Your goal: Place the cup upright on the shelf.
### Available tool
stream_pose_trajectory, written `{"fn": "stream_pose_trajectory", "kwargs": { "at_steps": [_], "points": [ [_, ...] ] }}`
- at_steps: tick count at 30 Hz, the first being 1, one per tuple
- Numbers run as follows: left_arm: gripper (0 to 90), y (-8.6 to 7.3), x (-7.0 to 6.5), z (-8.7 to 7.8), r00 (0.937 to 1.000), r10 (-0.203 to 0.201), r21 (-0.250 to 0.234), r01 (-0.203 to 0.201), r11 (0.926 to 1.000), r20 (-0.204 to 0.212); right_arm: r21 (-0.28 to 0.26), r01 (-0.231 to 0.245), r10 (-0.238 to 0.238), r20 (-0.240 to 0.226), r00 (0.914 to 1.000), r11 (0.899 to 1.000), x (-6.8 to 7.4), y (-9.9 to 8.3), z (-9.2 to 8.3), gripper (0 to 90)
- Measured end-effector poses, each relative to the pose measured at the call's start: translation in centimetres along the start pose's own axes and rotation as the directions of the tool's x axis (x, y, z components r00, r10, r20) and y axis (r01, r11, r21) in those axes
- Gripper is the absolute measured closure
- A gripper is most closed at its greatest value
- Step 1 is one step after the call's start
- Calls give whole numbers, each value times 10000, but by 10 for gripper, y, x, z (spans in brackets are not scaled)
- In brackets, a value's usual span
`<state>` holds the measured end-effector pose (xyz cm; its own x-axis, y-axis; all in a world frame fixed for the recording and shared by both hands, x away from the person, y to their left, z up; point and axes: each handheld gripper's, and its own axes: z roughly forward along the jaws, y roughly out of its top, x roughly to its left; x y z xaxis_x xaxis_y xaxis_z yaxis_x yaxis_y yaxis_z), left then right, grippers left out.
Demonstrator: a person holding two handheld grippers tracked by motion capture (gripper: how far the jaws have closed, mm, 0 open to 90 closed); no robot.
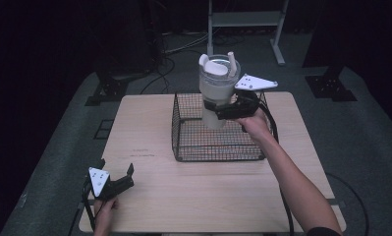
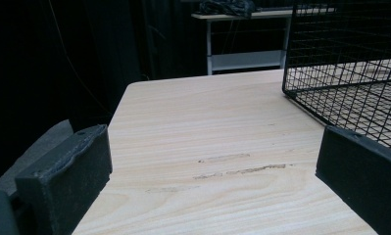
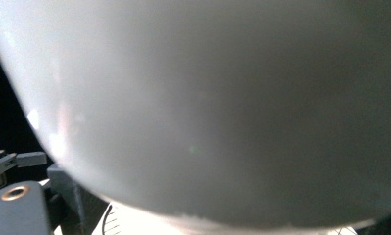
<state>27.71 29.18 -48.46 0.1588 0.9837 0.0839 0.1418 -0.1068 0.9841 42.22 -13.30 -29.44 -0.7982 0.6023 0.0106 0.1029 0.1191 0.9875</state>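
At the left of the high view we see the left hand-held gripper (image 1: pixel 117 178) resting low at the near left corner of the counter (image 1: pixel 149 196), the person's left hand (image 1: pixel 105 211) behind it. Its jaws stand wide apart with nothing between them; in the left gripper view the same left hand-held gripper (image 2: pixel 212 171) frames bare pale wood (a few scuff marks show in the grain), with the near corner of the wire basket (image 2: pixel 340 73) rising beyond the jaw at the right of that view.

Moving toward the middle, the black wire basket (image 1: pixel 183 132) sits on the far half of the counter, its mesh walls upright and its floor open to the wood beneath.

Over the basket's far right part we find the white lidded tumbler (image 1: pixel 217 88), held up roughly upright, its lid and straw at the top and its tapered base down inside the basket's outline; whether it touches the basket floor, we cannot tell. The right hand-held gripper (image 1: pixel 214 109) is clamped around the tumbler's lower body, with the person's right hand (image 1: pixel 256 123) behind it and the forearm running down to the bottom edge.

In the right gripper view the tumbler (image 3: pixel 207 107) presses close as a pale curved wall.
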Motion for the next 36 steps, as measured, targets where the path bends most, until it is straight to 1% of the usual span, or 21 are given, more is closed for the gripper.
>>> {"fn": "stream_pose_trajectory", "kwargs": {
  "at_steps": [3,4,8,9,11,12,15,16,18,22,23,27,31,32,34,35,36],
  "points": [
    [0,0,0,0,10000,-29,-25,29,10000,4,45,-35,35,55,10000,10000,-5,0,7,85],
    [0,0,0,0,10000,-46,-31,46,10000,8,66,-43,42,91,10000,10000,-7,-1,12,86],
    [0,0,0,0,10000,-66,-27,66,10000,10,140,-78,76,87,9999,9999,-10,-3,19,85],
    [0,0,0,0,10000,-69,-39,69,10000,15,220,-114,113,79,9999,9997,-12,-5,24,85],
    [0,0,0,0,10000,-68,-32,69,10000,18,218,-49,47,81,10000,9998,-13,-6,26,85],
    [0,0,0,0,10000,-65,-33,65,10000,25,256,-73,72,32,10000,9996,-15,-9,32,85],
    [0,0,0,0,10000,-70,-45,70,10000,27,249,-37,36,27,10000,9997,-17,-12,37,85],
    [0,0,0,0,10000,-63,-47,63,10000,28,264,-134,133,34,9999,9996,-17,-13,39,85],
    [0,0,0,0,10000,-55,-62,56,10000,32,257,-137,138,-16,9999,9996,-21,-17,46,85],
    [0,0,0,0,10000,-69,-77,69,9999,36,291,-144,144,19,9999,9995,-24,-20,51,85],
    [0,0,1,0,10000,-62,-49,62,10000,32,333,-201,200,25,9998,9992,-26,-22,55,85],
    [0,0,1,0,10000,-64,-73,64,10000,48,394,-204,204,11,9998,9990,-28,-26,59,85],
    [0,0,1,0,10000,-69,-59,69,10000,39,383,-279,283,-87,9996,9989,-32,-34,66,85],
    [0,0,1,0,10000,-74,-80,75,9999,42,460,-422,429,-131,9990,9980,-33,-38,71,85],
    [0,0,1,0,10000,-65,-51,66,10000,49,487,-454,463,-162,9988,9978,-34,-40,72,85],
    [0,0,1,0,10000,-69,-63,69,10000,57,553,-589,600,-193,9980,9967,-34,-42,74,85],
    [0,0,1,0,10000,-71,-60,71,10000,64,632,-521,533,-176,9984,9966,-36,-48,79,85]
  ]
}}
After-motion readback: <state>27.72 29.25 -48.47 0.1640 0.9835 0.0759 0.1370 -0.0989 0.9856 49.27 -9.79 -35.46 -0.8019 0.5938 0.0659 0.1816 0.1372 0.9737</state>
